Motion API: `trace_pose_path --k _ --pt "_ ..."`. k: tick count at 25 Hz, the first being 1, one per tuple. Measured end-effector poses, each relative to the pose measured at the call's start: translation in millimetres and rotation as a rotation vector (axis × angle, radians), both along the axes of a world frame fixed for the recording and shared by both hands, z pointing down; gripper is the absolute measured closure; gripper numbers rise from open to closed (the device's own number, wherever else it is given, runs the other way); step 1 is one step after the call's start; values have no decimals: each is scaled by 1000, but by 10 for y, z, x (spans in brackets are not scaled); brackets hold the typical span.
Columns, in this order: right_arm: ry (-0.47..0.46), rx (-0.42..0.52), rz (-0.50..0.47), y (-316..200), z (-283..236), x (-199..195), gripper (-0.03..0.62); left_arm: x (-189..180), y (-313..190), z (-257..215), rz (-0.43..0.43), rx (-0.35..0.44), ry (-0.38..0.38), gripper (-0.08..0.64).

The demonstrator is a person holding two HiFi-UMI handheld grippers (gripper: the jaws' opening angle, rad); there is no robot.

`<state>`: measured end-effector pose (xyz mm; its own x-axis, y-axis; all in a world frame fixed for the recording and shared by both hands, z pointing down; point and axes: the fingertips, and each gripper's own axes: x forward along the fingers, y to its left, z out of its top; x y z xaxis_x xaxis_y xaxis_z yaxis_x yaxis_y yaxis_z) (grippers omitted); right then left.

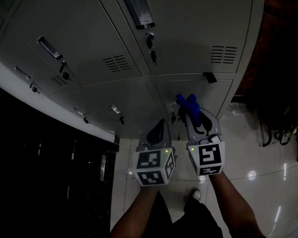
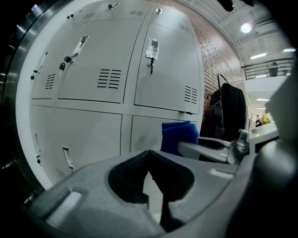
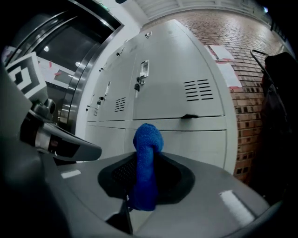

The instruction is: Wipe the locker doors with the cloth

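Right gripper [image 3: 142, 160] is clamped on the blue cloth [image 3: 147, 139], which stands bunched up out of its jaws and points at the grey locker doors [image 1: 185, 36], close to the lower right door [image 3: 186, 142], though contact can't be made out. Left gripper [image 2: 151, 160] hangs just beside it, jaws pressed together with nothing between them, facing the same lower row.

1. The locker doors [image 1: 185, 36] looked like smooth painted metal, pale grey, faintly sheened.
2. The cloth [image 3: 148, 137] was soft, nubbly blue fabric.
3. The left gripper [image 2: 148, 152] and right gripper [image 3: 145, 157] had matt grey plastic shells.
4. The floor [image 1: 257, 136] tiles shone glossy.
5. The wall [image 3: 242, 121] was rough red brick.
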<state>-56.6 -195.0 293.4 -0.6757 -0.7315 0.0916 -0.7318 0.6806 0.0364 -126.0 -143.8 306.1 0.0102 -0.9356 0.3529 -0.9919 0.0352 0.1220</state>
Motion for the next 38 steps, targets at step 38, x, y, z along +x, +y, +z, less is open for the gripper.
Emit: trace_pose_path --k 38 --pt "94 -26 176 -484 936 482 509 295 -352 660 168 -31 -26 557"
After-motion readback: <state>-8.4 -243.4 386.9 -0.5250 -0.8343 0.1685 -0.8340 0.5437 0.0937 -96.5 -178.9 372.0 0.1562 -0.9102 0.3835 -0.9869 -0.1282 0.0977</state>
